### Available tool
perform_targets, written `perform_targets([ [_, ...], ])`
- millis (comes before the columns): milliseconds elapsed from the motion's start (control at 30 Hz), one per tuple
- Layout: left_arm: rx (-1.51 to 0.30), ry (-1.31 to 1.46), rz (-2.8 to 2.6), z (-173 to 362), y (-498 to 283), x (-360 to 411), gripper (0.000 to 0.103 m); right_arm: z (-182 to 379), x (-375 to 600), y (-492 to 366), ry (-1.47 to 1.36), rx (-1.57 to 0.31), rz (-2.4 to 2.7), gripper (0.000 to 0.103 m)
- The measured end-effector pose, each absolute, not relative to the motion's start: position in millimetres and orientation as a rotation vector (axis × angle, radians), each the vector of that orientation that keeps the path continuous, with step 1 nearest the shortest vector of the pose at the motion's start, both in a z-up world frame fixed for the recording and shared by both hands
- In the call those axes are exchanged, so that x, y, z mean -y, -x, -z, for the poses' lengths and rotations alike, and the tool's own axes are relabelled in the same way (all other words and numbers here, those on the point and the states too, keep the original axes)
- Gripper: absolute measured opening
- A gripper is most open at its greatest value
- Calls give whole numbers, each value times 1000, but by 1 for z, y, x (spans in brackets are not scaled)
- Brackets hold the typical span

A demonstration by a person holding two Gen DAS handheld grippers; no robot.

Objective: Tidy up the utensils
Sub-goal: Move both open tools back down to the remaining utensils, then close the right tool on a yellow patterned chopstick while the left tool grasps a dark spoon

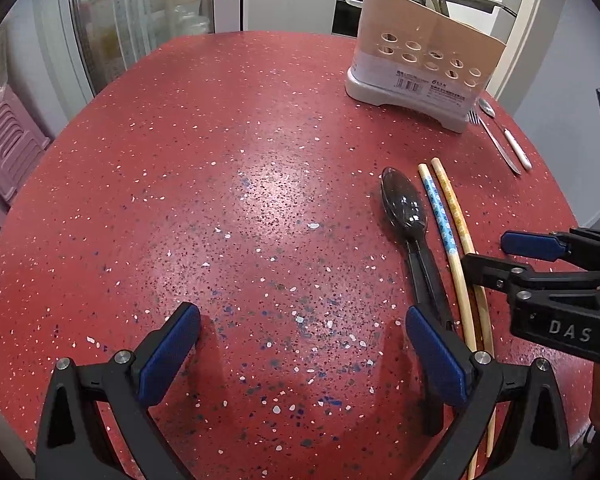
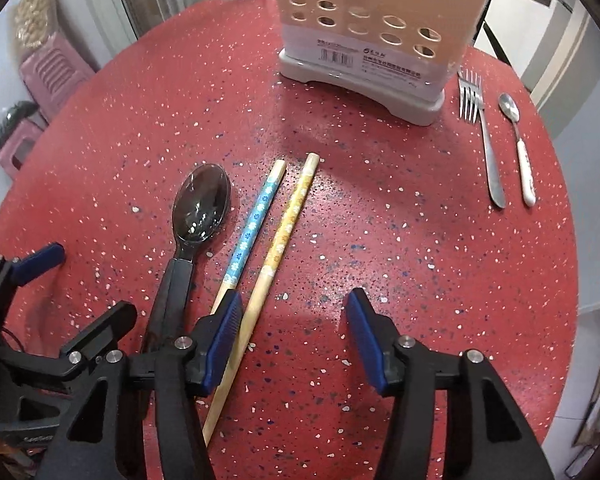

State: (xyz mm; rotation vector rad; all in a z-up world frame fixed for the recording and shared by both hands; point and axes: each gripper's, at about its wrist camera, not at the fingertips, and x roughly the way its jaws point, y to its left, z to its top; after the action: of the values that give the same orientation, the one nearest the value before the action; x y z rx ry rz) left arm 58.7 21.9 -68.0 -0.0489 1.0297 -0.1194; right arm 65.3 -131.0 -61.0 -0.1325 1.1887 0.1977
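On the red speckled table (image 1: 228,128) lie a black plastic spoon (image 2: 198,210), a blue-patterned chopstick (image 2: 254,224) and a yellow-patterned chopstick (image 2: 288,220), side by side. A steel fork (image 2: 482,132) and a small white-handled spoon (image 2: 518,140) lie at the right. A beige utensil holder (image 2: 372,28) with round holes stands at the back. My left gripper (image 1: 300,352) is open and empty, left of the black spoon (image 1: 406,208). My right gripper (image 2: 292,340) is open and empty, over the chopsticks' near ends.
The holder (image 1: 424,60) holds several utensils in the left wrist view. A pink plastic stool (image 2: 52,72) stands beyond the table's left edge. A glass door and kitchen counter lie behind the table. The right gripper also shows in the left wrist view (image 1: 496,256).
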Motion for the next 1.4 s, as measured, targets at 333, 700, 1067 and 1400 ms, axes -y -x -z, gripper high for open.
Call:
perform_targets([
  [333,-1046,46,144,68,-63,-19,103,56,127,-66,151,-1201,-216,26],
  [700,-1061,-4,173,67,-65,-4,103,57,140,-67,123,-1183,-244,15],
  [1067,-1086,-10,186,67,-76,4,103,58,146,-65,89,-1177,-267,15],
  [1400,-1113,-51,160,69,-89,21,103,57,163,-65,65,-1174,-260,10],
])
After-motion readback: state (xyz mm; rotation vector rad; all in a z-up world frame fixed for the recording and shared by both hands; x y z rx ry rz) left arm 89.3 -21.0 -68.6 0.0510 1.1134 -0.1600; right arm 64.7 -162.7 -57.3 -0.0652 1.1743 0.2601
